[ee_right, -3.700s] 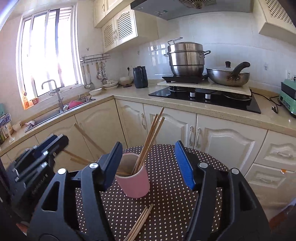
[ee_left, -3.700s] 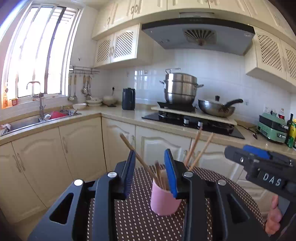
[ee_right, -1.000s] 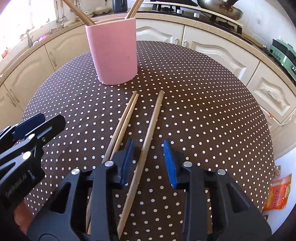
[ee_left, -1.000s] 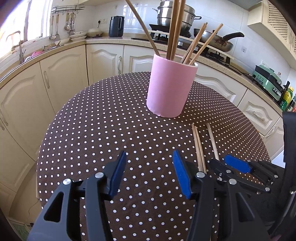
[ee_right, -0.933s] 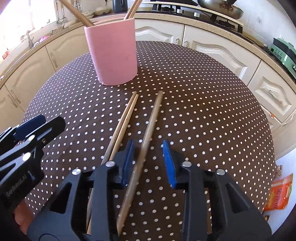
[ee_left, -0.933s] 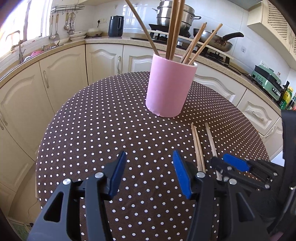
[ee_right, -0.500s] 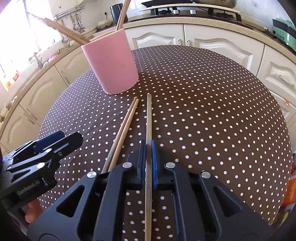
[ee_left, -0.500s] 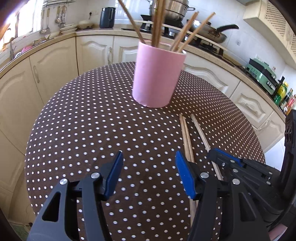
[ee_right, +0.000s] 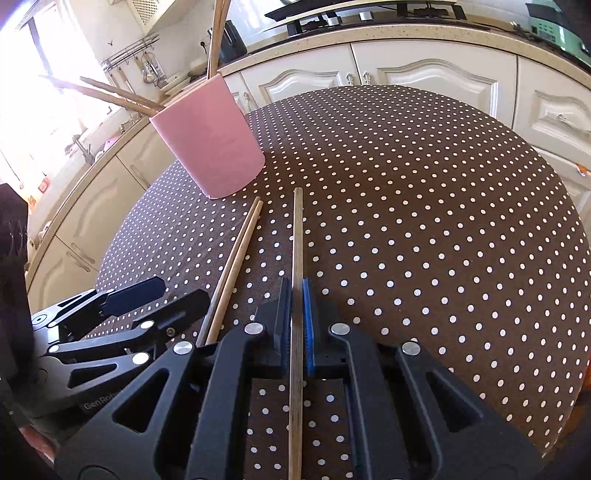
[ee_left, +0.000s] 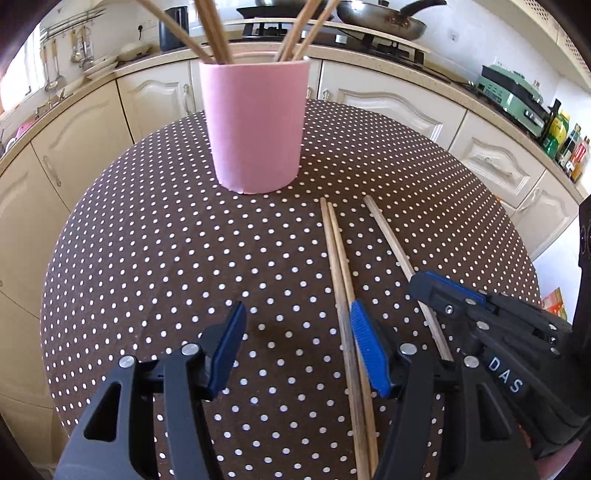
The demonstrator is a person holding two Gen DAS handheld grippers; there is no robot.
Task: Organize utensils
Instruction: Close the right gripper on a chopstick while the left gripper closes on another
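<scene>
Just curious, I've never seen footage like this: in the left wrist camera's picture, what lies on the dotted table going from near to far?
Left hand-held gripper → pair of loose chopsticks → pink cup holding more chopsticks.

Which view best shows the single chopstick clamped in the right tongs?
The right wrist view: the single chopstick runs straight between the shut right tongs, pads pressing both sides. The left wrist view shows it at an angle, its near end hidden behind those tongs.
</scene>
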